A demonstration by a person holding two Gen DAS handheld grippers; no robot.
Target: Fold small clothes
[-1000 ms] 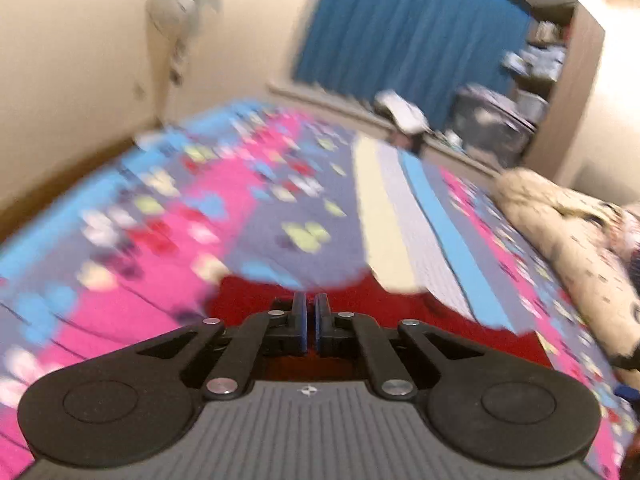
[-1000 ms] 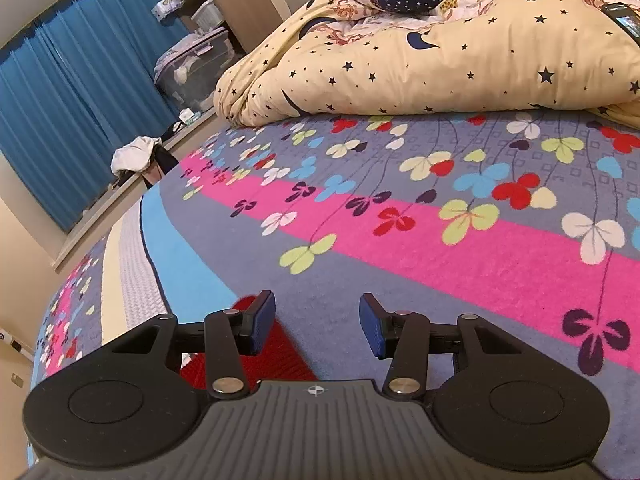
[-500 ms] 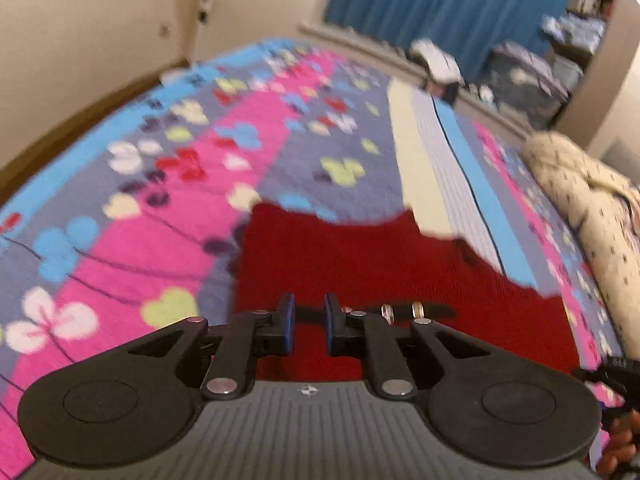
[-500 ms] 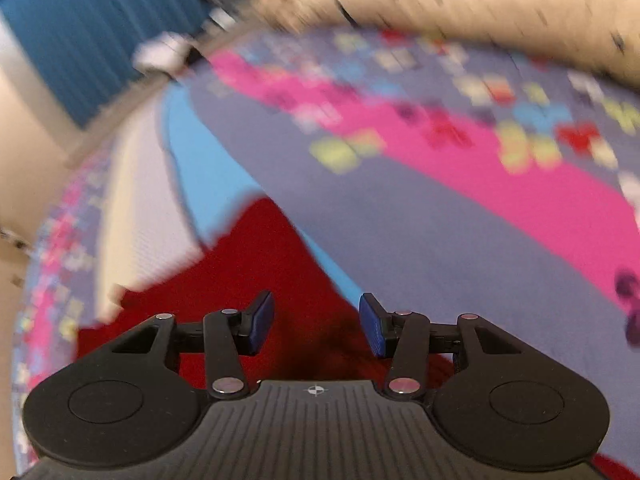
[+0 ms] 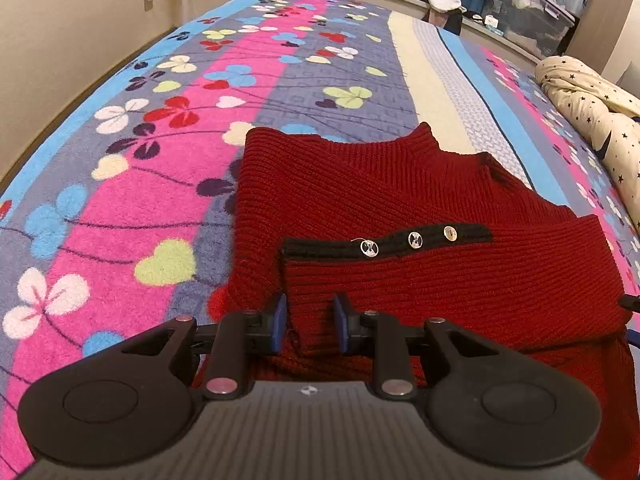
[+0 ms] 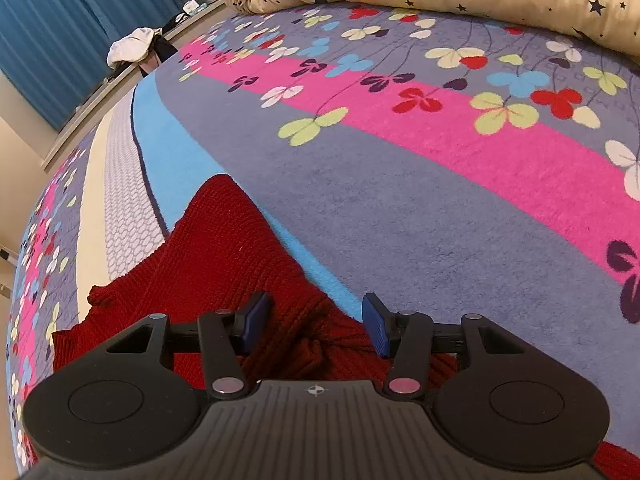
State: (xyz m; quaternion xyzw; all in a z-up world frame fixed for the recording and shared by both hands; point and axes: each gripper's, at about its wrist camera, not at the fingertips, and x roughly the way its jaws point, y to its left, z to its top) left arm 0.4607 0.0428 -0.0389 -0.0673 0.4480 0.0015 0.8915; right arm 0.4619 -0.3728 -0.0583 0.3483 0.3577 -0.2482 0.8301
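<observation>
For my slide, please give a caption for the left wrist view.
Open left gripper at the hem of a red knitted sweater on a flowered blanket.

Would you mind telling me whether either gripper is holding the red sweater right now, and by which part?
Nothing is held. The left gripper and right gripper are both open, their fingers straddling folds of the red sweater without clamping it.

A red knitted sweater [image 5: 400, 208] lay on the flowered blanket [image 5: 168, 148], partly folded, with a black band [image 5: 384, 242] carrying three silver buttons [image 5: 415, 239] across its near fold. The left gripper [image 5: 310, 322] sat at the near edge of the sweater, its blue-padded fingers [image 5: 279, 322] parted with a ribbed fold between them. Far right lay a star-patterned duvet [image 5: 592, 100].
</observation>
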